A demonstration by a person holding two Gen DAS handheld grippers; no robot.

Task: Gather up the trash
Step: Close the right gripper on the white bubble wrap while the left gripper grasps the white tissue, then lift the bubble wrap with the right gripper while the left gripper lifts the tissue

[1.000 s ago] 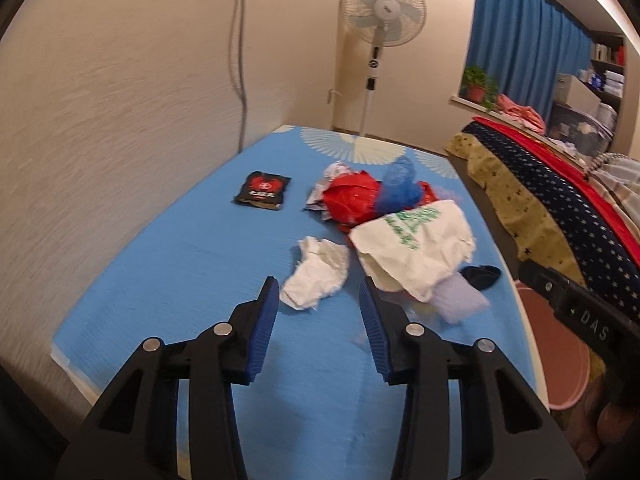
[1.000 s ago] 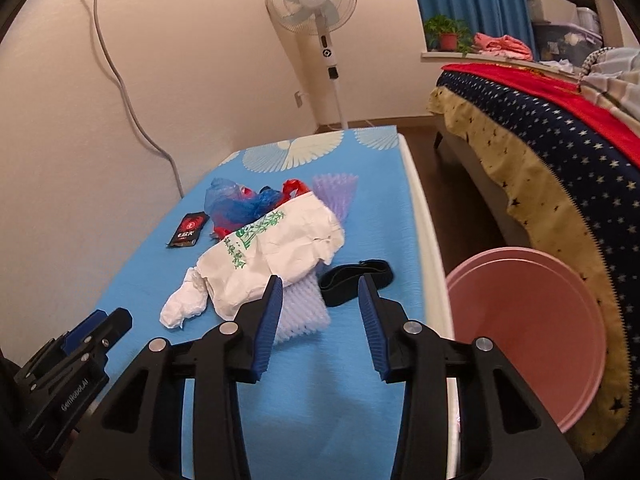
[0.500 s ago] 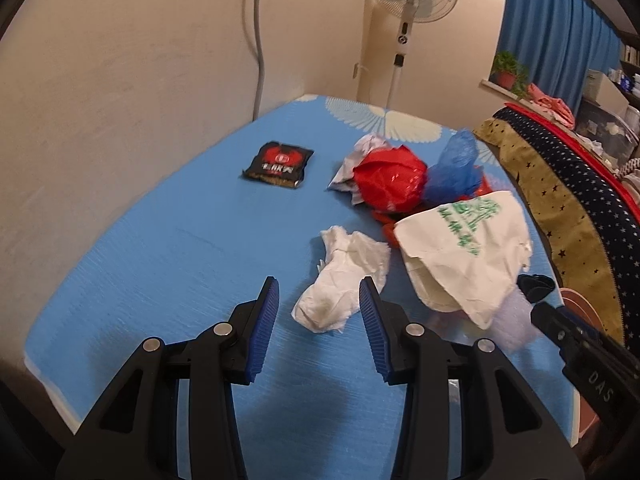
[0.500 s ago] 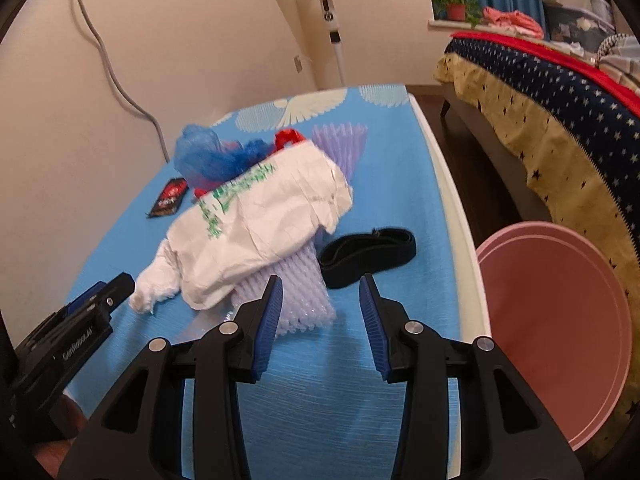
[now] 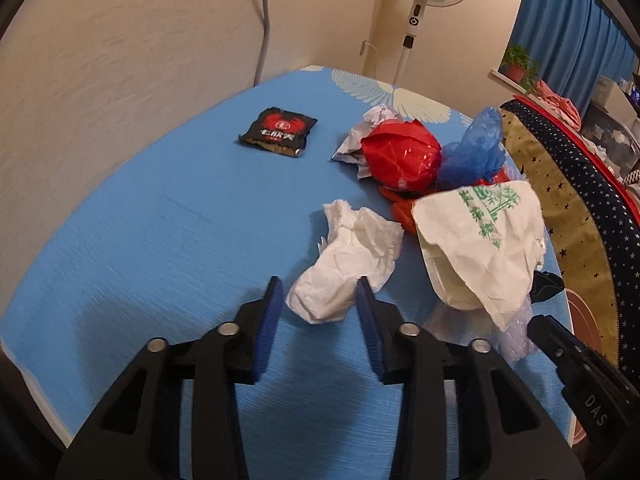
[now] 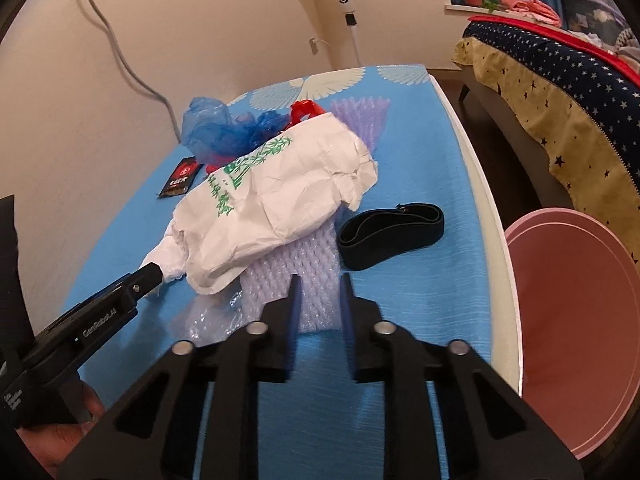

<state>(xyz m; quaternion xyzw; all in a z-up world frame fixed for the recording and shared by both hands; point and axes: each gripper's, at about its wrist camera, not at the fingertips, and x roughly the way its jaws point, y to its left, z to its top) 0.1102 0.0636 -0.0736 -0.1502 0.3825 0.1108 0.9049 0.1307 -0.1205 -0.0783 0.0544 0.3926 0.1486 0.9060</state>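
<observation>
1. The crumpled white tissue (image 5: 344, 268) lies on the blue table cover (image 5: 160, 240), in the middle of the left wrist view. Its near end sits between the two blue pads of the left gripper (image 5: 319, 300).
2. Left gripper: jaws are spread wide, one pad on each side of the tissue's near end; contact I cannot tell.
3. The purple foam net (image 6: 308, 280) lies at the near edge of the pile, partly under the white paper bag w/ green print (image 6: 280, 196). Its near end is between the pads of the right gripper (image 6: 319, 300).
4. Right gripper: jaws are narrowed around the foam net, pads at both its sides; if they really pinch it, I cannot tell.
5. In the left wrist view, the paper bag (image 5: 480, 240) is at 3 o'clock from the tissue, touching or just beside it.
6. At 1 o'clock from the tissue are a red plastic bag (image 5: 400, 156) and a blue plastic bag (image 5: 476, 148), close together; grey-white crumpled paper (image 5: 362, 132) is at the red bag's left.
7. A black snack packet (image 5: 278, 132) lies alone at 11 o'clock, apart from the pile.
8. In the right wrist view, a black band (image 6: 392, 236) lies at 3 o'clock from the paper bag, near the table edge.
9. A pink bucket (image 6: 580, 320) stands beside the table, at 3 o'clock from the right gripper.
</observation>
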